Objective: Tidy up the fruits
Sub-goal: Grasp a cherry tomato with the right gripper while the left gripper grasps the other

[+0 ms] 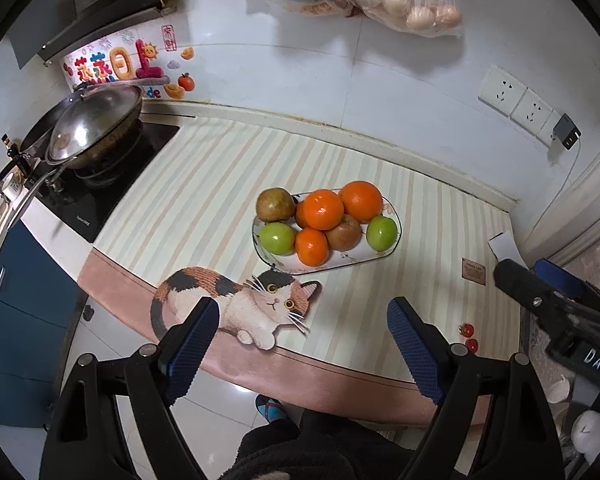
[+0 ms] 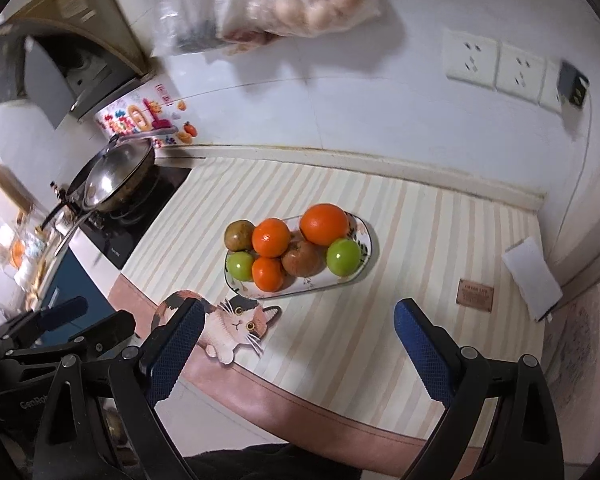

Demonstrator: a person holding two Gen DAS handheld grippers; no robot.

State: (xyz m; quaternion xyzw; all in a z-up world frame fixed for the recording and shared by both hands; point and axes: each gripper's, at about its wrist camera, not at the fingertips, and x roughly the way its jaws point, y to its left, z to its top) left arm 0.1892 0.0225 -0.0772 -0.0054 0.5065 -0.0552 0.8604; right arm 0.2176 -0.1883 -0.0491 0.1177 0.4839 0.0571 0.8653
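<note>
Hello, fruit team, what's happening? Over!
Left hand-held gripper open, empty; right hand-held gripper open, empty. Oranges and apples piled on plate. Nothing in the way.

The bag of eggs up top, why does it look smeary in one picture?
In the right wrist view the bag of eggs is blurred, as is the left edge; in the left wrist view the bag is sharper. Both fisheye views bend the counter edge.

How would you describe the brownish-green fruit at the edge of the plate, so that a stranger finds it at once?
On the striped mat stands an oval plate heaped with fruit. At its end nearest the wok sits the brownish-green fruit, the only dull olive-brown one overhanging the rim, beside a bright green one.
</note>
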